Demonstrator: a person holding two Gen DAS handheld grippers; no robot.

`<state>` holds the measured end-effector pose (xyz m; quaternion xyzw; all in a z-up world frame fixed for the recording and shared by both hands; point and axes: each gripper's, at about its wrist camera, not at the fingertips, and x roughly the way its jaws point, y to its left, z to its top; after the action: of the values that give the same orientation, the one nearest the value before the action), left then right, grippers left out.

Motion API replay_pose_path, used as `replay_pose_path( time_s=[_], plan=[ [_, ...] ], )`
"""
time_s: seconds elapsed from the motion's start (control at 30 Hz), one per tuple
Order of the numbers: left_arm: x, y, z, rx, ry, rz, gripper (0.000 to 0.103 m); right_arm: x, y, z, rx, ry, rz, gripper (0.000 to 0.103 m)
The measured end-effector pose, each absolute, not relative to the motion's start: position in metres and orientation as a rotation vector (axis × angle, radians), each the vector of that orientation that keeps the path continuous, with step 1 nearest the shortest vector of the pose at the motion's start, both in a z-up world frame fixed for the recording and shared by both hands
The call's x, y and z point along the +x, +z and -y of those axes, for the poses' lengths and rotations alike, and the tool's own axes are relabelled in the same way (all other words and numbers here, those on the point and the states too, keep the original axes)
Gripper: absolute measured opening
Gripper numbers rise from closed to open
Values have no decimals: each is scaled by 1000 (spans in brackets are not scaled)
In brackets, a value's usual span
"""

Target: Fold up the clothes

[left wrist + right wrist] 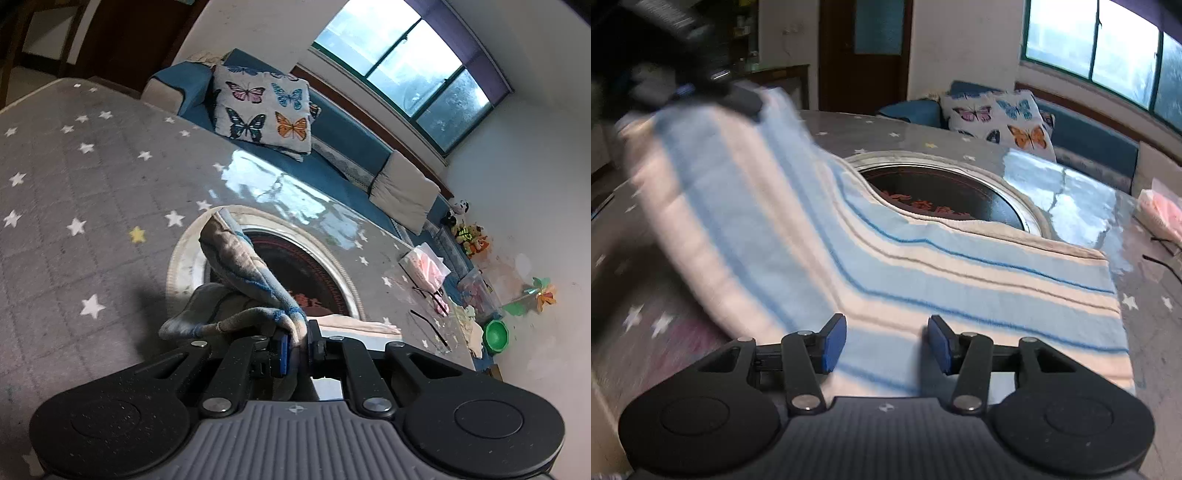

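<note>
The table (1145,332), under a grey cover with white stars, carries a round dark hotplate (945,192) set in a pale ring at its middle. Across the near part of the table lies the towel (960,280), striped in blue, white and cream; its long axis and its stripes run left to right in the right wrist view, the right end flat on the table with its far edge overlapping the ring, the left end lifted and slanting up toward the upper left corner. There the left gripper (295,343) holds it: the jaws are closed tight on a bunched corner of the cloth, which rises in a twisted fold above the pads and hangs over the ring in the left wrist view. The right gripper (886,343) stands about half open over the towel's near edge, the blue pads apart and pressing on nothing; the cloth shows in the gap below them, though whether they touch it I cannot tell. Behind the table a butterfly cushion (264,110) leans on a blue sofa (343,147) under the window (406,66).
</note>
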<state>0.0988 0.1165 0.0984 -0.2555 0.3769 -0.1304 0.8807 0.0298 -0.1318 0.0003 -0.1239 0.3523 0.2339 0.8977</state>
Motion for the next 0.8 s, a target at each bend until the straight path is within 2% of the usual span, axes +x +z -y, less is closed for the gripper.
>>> replay_pose_path(
  time_s=[0.2, 0.4, 0.8],
  plan=[
    [105, 119, -80, -469, -285, -784, 10, 4, 11, 161, -276, 524, -712, 56],
    [119, 128, -24, -397, -284, -820, 10, 9, 33, 217, -153, 438, -662, 57],
    [153, 90, 100, -291, -356, -957, 11, 28, 34, 318, 60, 291, -638, 57]
  ],
)
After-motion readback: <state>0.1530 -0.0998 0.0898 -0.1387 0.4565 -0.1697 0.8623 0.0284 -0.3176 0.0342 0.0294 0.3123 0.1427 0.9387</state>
